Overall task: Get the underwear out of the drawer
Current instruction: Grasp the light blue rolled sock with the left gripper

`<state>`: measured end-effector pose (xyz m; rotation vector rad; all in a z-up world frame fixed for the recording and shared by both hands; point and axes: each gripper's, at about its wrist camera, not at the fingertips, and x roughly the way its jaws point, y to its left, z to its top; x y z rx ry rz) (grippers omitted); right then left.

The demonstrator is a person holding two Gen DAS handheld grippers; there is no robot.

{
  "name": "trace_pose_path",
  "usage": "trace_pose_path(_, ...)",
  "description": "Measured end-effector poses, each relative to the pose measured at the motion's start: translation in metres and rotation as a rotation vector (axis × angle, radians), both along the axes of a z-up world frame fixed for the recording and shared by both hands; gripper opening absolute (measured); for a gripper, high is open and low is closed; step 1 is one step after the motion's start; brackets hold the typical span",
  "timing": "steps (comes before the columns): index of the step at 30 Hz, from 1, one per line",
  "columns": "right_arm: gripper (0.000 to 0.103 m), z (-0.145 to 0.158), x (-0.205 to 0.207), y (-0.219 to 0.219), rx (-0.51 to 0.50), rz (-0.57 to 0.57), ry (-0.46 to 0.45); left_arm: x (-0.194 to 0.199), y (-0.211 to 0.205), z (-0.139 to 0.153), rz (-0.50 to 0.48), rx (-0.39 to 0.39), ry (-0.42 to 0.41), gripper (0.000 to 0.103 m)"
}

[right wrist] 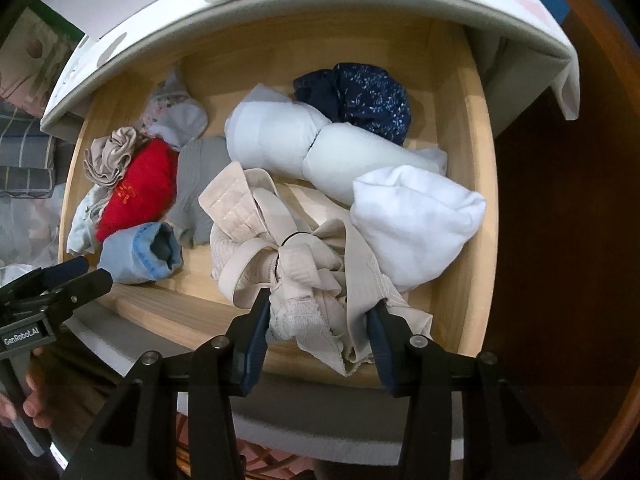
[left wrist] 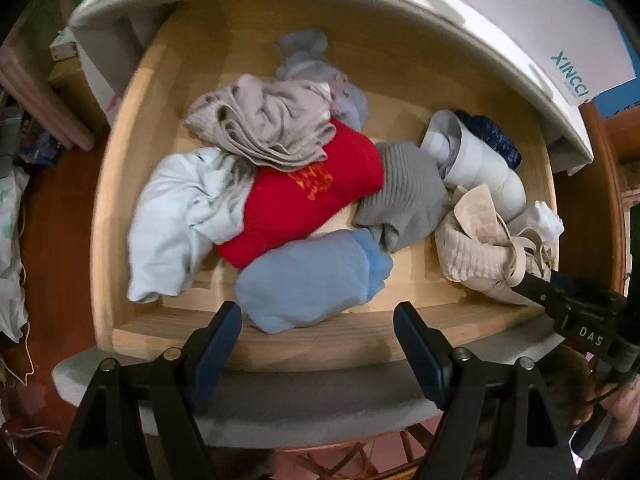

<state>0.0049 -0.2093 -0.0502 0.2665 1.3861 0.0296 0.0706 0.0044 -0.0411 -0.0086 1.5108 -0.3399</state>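
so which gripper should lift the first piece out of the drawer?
Right. The right gripper is already shut on the beige bra at the drawer's front edge. The left gripper hangs open over the blue roll, holding nothing.

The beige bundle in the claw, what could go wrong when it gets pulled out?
1. The right claw pinches only the near edge of the beige bundle, so it might slip free.
2. Its loose straps could snag on the drawer's front wall.
3. The white roll leans against the bundle and may tumble or get dragged along.
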Motion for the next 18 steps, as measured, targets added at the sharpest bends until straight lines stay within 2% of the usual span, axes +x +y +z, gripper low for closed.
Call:
trace_pose_path(4,0.042,-0.004,-0.001,0.000,0.013,-0.002,-0.006,0.008,-0.008,-0.013,0.007,0.022,0.028,0.081)
trace_pose_path(15,0.043,-0.005,-0.009,-0.019,0.081,-0.015,-0.006,0.019,-0.036,-0.038,-0.029,0.139,0.022,0.081)
trace_pose_path(18,0.043,-0.003,-0.010,-0.021,0.080,-0.013,-0.008,0.021,-0.039,-0.040,-0.022,0.147,0.028,0.080)
